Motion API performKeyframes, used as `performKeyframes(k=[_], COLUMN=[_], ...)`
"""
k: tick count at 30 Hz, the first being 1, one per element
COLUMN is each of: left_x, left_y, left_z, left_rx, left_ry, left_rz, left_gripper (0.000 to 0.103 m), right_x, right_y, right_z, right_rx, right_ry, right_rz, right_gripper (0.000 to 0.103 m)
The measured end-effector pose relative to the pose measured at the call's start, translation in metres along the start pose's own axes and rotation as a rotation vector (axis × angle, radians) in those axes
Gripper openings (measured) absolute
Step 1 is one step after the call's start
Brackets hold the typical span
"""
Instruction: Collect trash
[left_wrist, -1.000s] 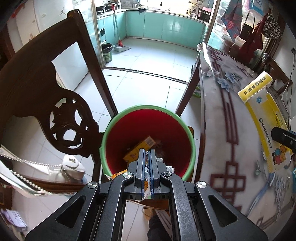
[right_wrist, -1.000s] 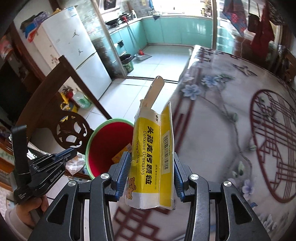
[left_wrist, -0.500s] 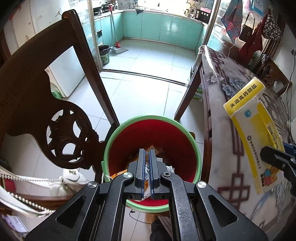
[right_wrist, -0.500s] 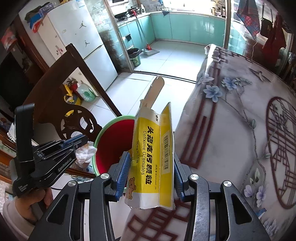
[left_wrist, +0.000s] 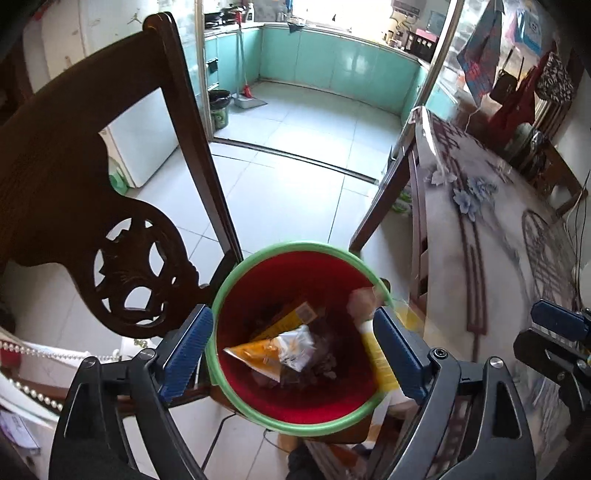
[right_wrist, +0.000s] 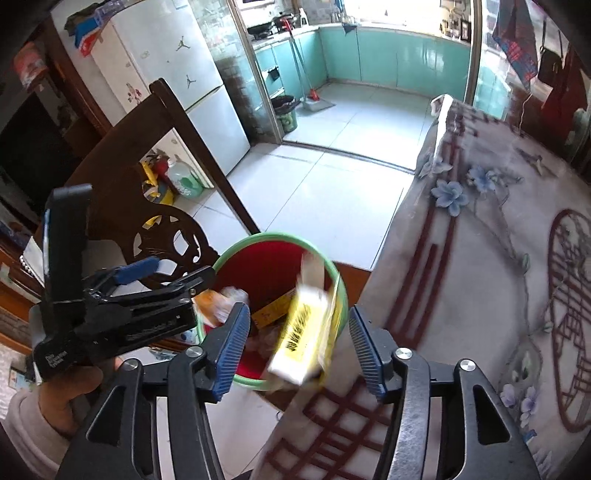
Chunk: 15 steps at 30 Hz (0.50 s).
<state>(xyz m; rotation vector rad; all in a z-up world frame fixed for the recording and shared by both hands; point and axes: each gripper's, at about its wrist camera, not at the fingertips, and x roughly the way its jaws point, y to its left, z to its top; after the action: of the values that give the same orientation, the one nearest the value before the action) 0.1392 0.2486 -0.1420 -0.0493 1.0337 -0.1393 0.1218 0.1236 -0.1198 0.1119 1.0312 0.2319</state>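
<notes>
A red bin with a green rim (left_wrist: 236, 273) stands on the floor between a chair and the table; it also shows in the right wrist view (right_wrist: 258, 238). My left gripper (left_wrist: 293, 352) is open above it, and a crumpled orange and silver wrapper (left_wrist: 280, 349) lies inside among other trash. My right gripper (right_wrist: 300, 347) is open over the bin's right edge. The yellow medicine box (right_wrist: 304, 332) is blurred, free of the jaws, at the bin's rim. It shows in the left wrist view (left_wrist: 376, 354) at the bin's right side.
A dark carved wooden chair (left_wrist: 92, 177) stands left of the bin. The table with a flowered cloth (right_wrist: 480, 258) is on the right, its edge close to the bin. White tiled floor (left_wrist: 288, 184) runs toward the kitchen with a small dark bin (left_wrist: 219, 107).
Both grippers opened. The wrapper dropped from my left gripper into the bin. The yellow box left my right gripper and is falling at the bin's rim.
</notes>
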Motion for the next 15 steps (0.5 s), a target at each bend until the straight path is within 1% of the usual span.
performKeyframes(k=[2,3,4,5,8,11,14,15], left_x=[-0.002,-0.006,-0.009,-0.015,-0.033,-0.054,-0.078,-0.090], left_y=[-0.004,-0.006,-0.009,-0.014,-0.026,-0.041,-0.061,-0.071], left_z=[-0.002,-0.003,-0.004,-0.007,-0.015,-0.028,-0.042,-0.048], left_rx=[-0.011,-0.019,-0.026,-0.033,-0.050,-0.077,-0.085,-0.083], left_ry=[0.000,-0.007,-0.014,-0.027,-0.071,-0.126,-0.203,-0.247], left_rz=[0.007,0.008,0.010,0.019,0.030,0.028,0.040,0.053], left_gripper=[0.090,0.093,0.101,0.102,0.103,0.103,0.103,0.103], right_x=[-0.009,-0.014,-0.019,-0.025,-0.045,-0.069,-0.096,-0.108], right_y=[-0.004,-0.007,-0.010,-0.013,-0.023,-0.035,-0.051,-0.057], right_z=[-0.002,-0.003,-0.004,-0.005,-0.011,-0.022,-0.036,-0.042], right_rx=[-0.001,0.001,0.004,0.007,0.004,-0.008,-0.008,-0.002], right_ry=[-0.022,-0.036,-0.049,-0.062,-0.100,-0.155,-0.226,-0.258], right_rz=[-0.023,-0.029,-0.033,-0.037,-0.055,-0.061,-0.049,-0.052], right_gripper=[0.061,0.062,0.063,0.065,0.072,0.073,0.075,0.077])
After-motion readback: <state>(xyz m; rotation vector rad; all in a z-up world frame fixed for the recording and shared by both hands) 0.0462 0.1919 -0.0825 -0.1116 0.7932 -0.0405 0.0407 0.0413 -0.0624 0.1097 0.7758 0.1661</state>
